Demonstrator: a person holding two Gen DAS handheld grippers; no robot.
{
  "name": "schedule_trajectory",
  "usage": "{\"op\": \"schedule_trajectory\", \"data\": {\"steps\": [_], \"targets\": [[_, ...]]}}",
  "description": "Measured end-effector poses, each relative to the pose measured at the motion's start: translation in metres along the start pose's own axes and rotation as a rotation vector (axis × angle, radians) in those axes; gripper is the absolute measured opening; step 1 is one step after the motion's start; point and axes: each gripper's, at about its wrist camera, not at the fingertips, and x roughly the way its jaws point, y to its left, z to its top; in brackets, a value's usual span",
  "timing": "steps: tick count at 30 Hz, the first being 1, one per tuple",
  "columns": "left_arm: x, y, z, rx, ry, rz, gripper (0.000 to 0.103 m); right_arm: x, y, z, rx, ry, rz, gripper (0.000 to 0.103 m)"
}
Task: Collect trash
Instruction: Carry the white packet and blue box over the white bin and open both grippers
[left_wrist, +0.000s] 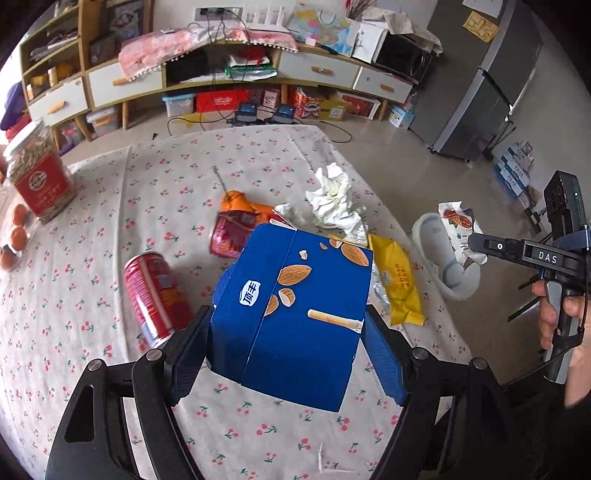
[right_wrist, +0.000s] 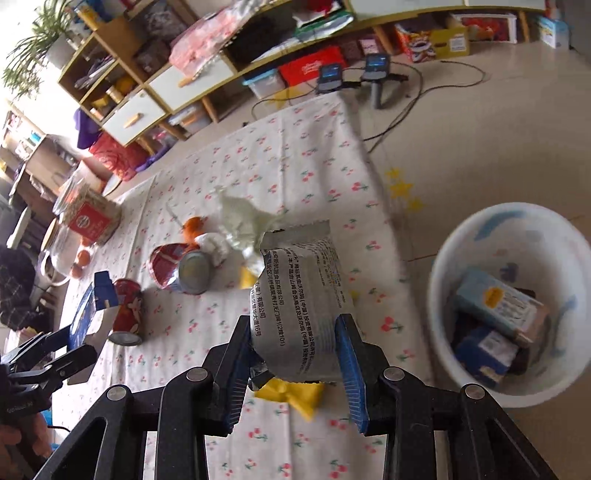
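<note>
Beside table, white bin (right_wrist: 461, 266): held boxes (right_wrist: 498, 306), seen only by right wrist.
Left gripper (left_wrist: 286, 332): jaws pinched blue box (left_wrist: 295, 306).
Right gripper (right_wrist: 295, 354): jaws pinched wrapper (right_wrist: 299, 295).

— What trash do I have in view?

— I see a blue almond-snack box (left_wrist: 291, 314) lifted and tilted above the tabletop (left_wrist: 110, 369), and a grey printed wrapper (right_wrist: 303, 306) held upright near the tabletop edge. A red drink can (left_wrist: 155, 295) lies on its side just beside the box. Behind it I see a crushed red packet (left_wrist: 232, 232), orange peel (left_wrist: 236, 201) and a crumpled white tissue (left_wrist: 334, 201) bunched together. A yellow wrapper (left_wrist: 397, 284) lies flat at the edge.

— And the bin?

— I see a white bin (right_wrist: 461, 236) on the floor, two blue cartons (right_wrist: 495, 306) inside.
</note>
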Motion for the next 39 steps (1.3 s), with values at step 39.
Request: {"op": "schedule_trajectory", "data": {"steps": [39], "targets": [[0.136, -0.217, 0.064, 0.343, 0.054, -0.131, 0.094, -0.057, -0.18, -0.008, 0.348, -0.081, -0.156, 0.041]]}}
